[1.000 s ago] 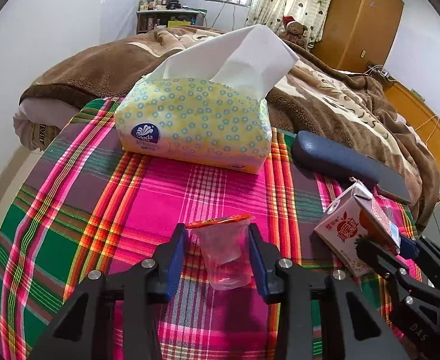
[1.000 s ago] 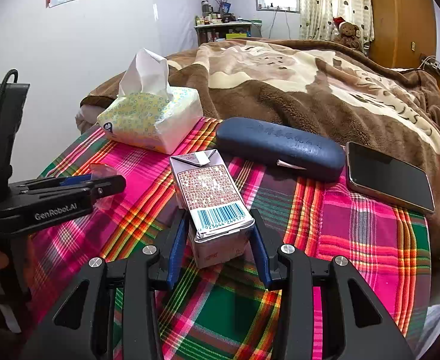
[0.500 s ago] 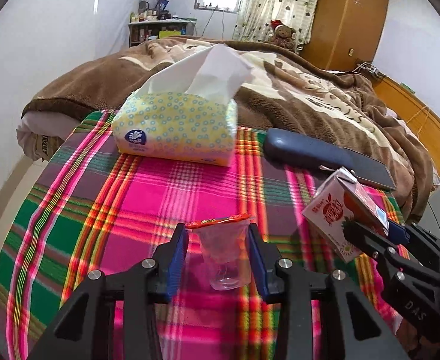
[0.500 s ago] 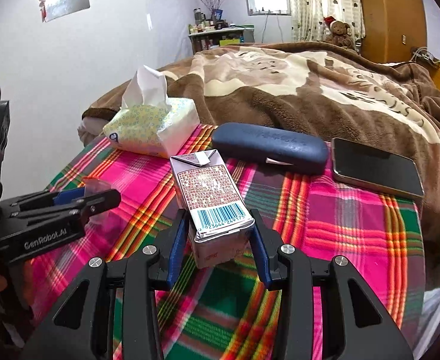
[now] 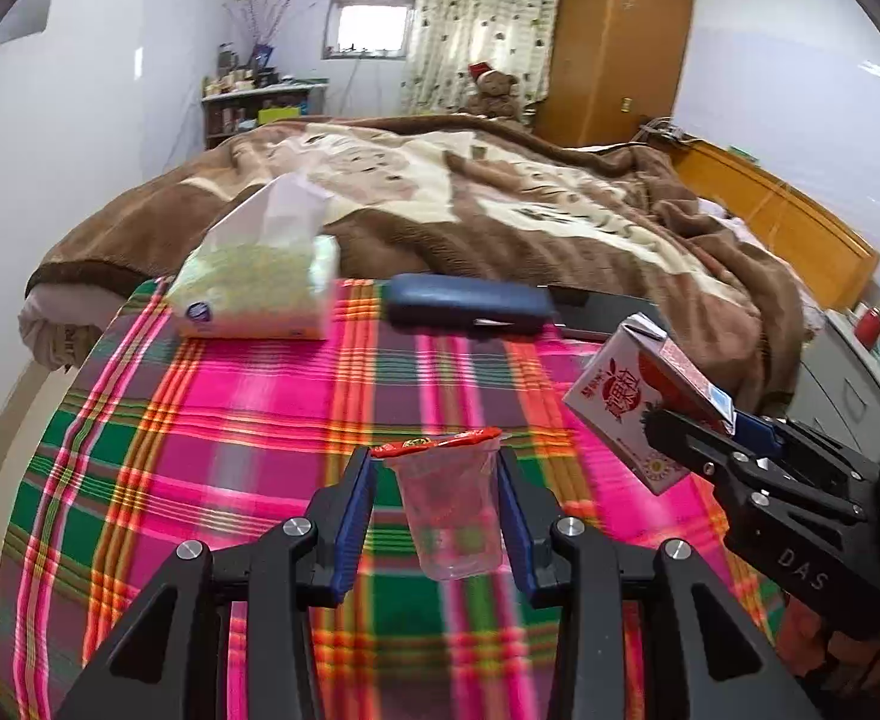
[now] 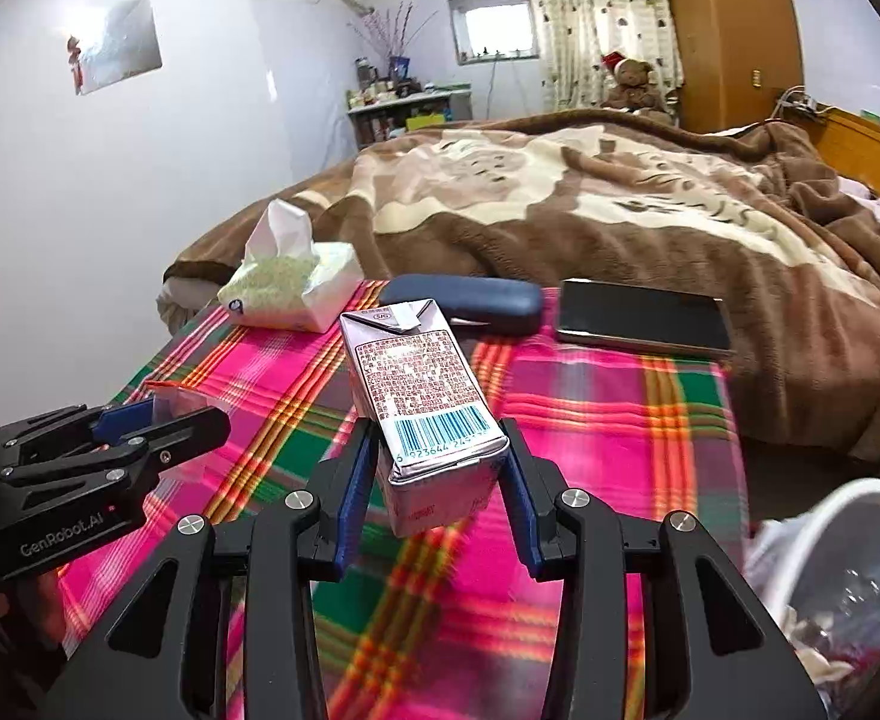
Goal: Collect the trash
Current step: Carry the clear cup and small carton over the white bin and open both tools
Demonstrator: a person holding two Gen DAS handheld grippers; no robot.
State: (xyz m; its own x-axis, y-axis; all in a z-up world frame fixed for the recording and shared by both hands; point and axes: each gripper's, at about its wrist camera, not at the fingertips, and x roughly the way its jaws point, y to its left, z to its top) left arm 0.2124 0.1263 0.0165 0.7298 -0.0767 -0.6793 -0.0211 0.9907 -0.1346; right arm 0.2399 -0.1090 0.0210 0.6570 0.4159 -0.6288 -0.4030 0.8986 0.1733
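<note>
My left gripper (image 5: 437, 483) is shut on a small clear plastic cup (image 5: 449, 510) with a peeled red foil lid, held above the plaid cloth (image 5: 260, 420). My right gripper (image 6: 440, 462) is shut on a drink carton (image 6: 422, 384), barcode side up, also lifted off the cloth. In the left wrist view the carton (image 5: 632, 396) and the right gripper (image 5: 698, 426) show at the right. In the right wrist view the left gripper (image 6: 164, 420) with the cup (image 6: 173, 399) shows at the left. A white trash bin (image 6: 848, 570) with a liner and some rubbish stands at the lower right.
At the far end of the plaid cloth lie a tissue pack (image 5: 260, 288), a dark blue glasses case (image 5: 470, 306) and a phone (image 6: 644, 318). Behind them is a bed with a brown blanket (image 5: 500, 204). A wooden wardrobe (image 5: 620, 42) stands at the back.
Both grippers have pulled back and risen from the cloth with the cup and the carton still held. The tissue pack and case look farther away, and the trash bin has come into the right wrist view.
</note>
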